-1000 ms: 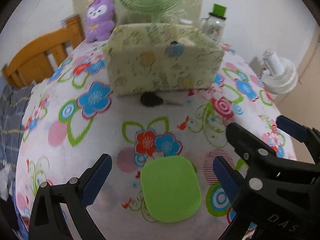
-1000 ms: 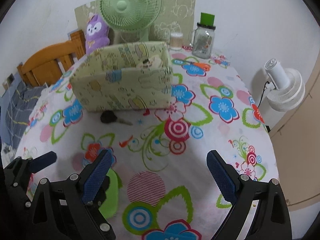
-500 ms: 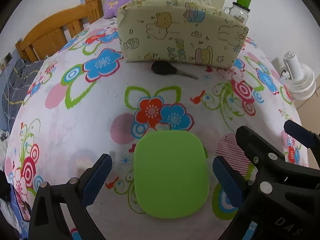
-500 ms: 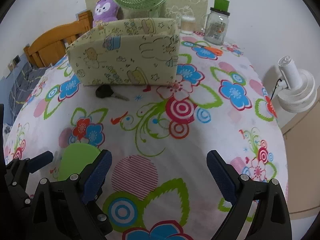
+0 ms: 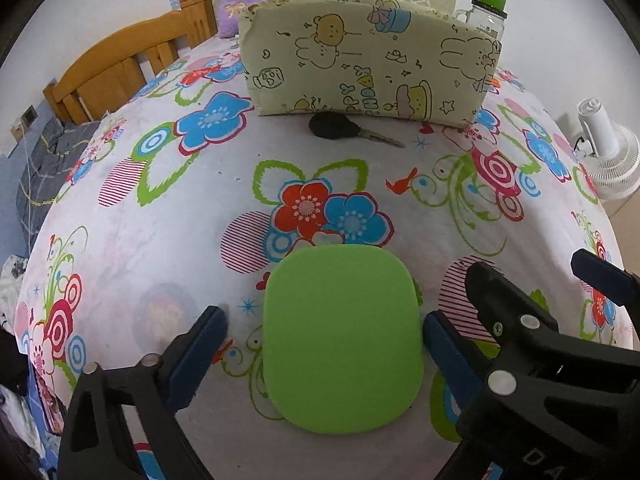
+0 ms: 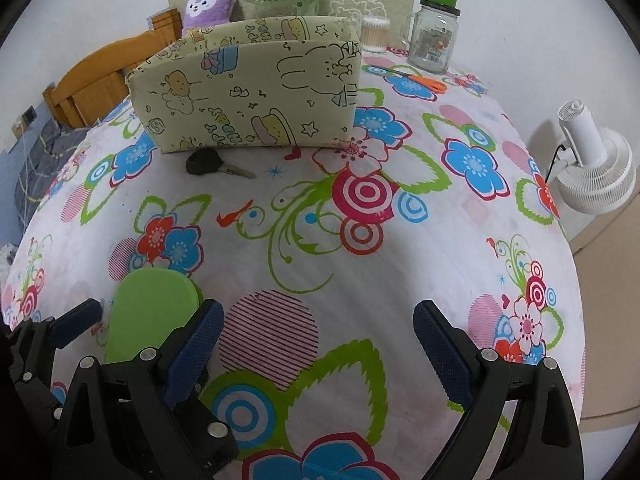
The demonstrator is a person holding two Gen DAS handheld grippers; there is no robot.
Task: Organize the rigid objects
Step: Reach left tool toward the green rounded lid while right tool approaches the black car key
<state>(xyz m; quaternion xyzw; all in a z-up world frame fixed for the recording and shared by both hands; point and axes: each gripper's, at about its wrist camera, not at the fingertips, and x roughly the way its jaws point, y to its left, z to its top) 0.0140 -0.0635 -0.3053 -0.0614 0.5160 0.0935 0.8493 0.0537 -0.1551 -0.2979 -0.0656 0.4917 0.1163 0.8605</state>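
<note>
Progress looks early: nothing visibly sorted yet, as far as these views show. Green rounded-square pad [image 5: 342,338] lies flat on the floral tabletop [image 5: 160,240], right between the blue pads of the left claw [image 5: 324,344], which is spread wide around it and not gripping; the right-hand pad sits just beside the pad's edge, the left-hand one stands a little apart. From the right wrist view the same green pad [image 6: 154,312] shows partly behind the left claw's finger. Right claw [image 6: 316,338] is also spread wide, holding nothing, over bare cloth next to the left one.

Black-headed key [image 5: 346,128] lies loose on the tabletop, just in front of the cartoon-print fabric storage box [image 5: 368,64], apparently touching or nearly touching its base; cannot tell which. Box interior is not visible, so contents unknown.

Judgement: pad pickup is the step in hand; still left are closing on the pad, moving it to the box, then the key. Orange-handled scissors [image 6: 420,78] near the glass jar [image 6: 434,36] may also need sorting.
</note>
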